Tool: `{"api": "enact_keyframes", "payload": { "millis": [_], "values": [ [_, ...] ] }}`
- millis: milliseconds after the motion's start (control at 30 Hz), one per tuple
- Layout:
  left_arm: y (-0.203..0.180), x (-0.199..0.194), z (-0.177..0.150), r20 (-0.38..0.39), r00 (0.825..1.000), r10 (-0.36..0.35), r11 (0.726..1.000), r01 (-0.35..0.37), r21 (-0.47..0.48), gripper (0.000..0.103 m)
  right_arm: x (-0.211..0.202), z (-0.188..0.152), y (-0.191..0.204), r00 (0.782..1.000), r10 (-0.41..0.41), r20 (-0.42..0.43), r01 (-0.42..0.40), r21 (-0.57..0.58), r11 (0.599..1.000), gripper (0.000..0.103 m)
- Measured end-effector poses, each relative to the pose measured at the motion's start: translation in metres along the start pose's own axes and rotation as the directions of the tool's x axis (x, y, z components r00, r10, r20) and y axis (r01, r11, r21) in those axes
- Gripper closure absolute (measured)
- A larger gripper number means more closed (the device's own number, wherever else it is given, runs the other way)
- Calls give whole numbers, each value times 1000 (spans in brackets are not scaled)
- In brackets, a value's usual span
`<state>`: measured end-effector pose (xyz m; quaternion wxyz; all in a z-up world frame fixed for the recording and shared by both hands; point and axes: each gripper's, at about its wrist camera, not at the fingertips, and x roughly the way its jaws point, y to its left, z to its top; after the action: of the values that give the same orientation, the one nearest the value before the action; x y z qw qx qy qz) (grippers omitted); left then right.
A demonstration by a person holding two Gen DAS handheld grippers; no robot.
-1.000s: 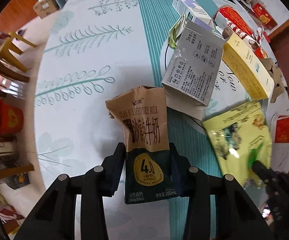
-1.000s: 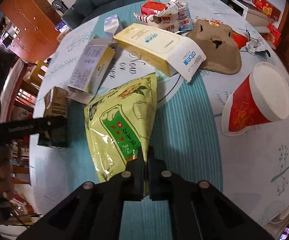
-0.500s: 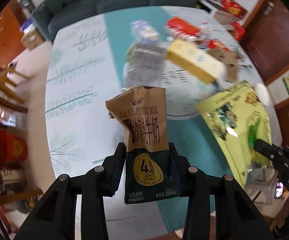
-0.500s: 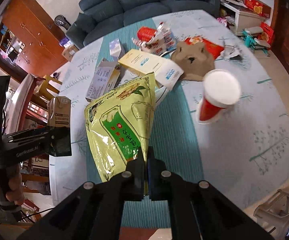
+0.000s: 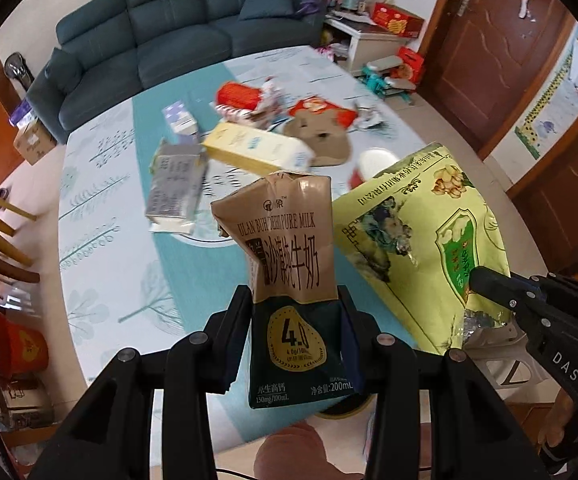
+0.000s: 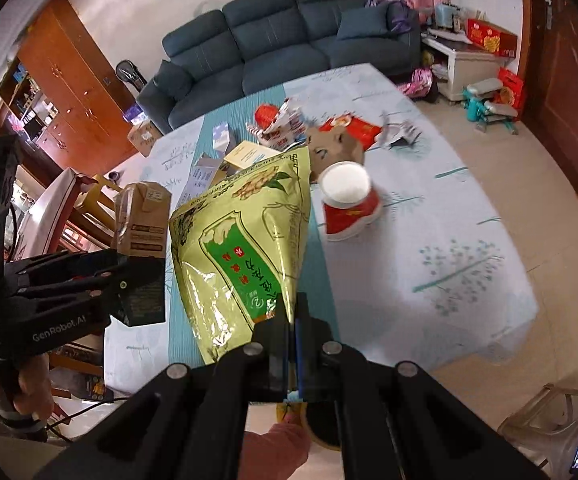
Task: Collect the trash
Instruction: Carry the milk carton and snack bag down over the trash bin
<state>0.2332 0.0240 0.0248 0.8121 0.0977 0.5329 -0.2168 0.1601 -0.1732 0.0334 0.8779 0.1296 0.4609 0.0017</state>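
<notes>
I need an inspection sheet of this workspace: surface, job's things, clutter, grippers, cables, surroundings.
Surface: table with a leaf-print cloth.
Job's things: milk carton and yellow-green pouch, both held above the table.
Clutter: red paper cup, yellow box, grey carton, brown cardboard, red wrappers.
Grippers: left gripper shut on the carton; right gripper shut on the pouch.
Cables: nothing seen.
Surroundings: sofa, wooden cabinet, doors.

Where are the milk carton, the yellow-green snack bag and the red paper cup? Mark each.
milk carton (image 5: 289, 248): left wrist view, on its brown printed front.
yellow-green snack bag (image 6: 245, 236): right wrist view, on its green label.
red paper cup (image 6: 351, 212): right wrist view, on its red side wall.
</notes>
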Motion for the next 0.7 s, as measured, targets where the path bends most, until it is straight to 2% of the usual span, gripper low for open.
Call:
{"api": "enact_keyframes", "payload": {
  "millis": [167, 400, 700],
  "values": [
    [-43, -13, -20, 17, 1000, 6, 1000, -6, -9, 64, -30, -24, -28, 1000, 17, 25, -16, -10, 1000, 101],
    [-112, -28, -64, 25, 999, 37, 999, -36, -39, 64, -66, -69, -78, 998, 55, 28, -54, -23, 998, 101],
    [-176, -46, -133, -16, 993, 118, 991, -119, -64, 64, -88, -132, -123, 992, 114, -47, -116, -47, 992, 101]
  ]
}}
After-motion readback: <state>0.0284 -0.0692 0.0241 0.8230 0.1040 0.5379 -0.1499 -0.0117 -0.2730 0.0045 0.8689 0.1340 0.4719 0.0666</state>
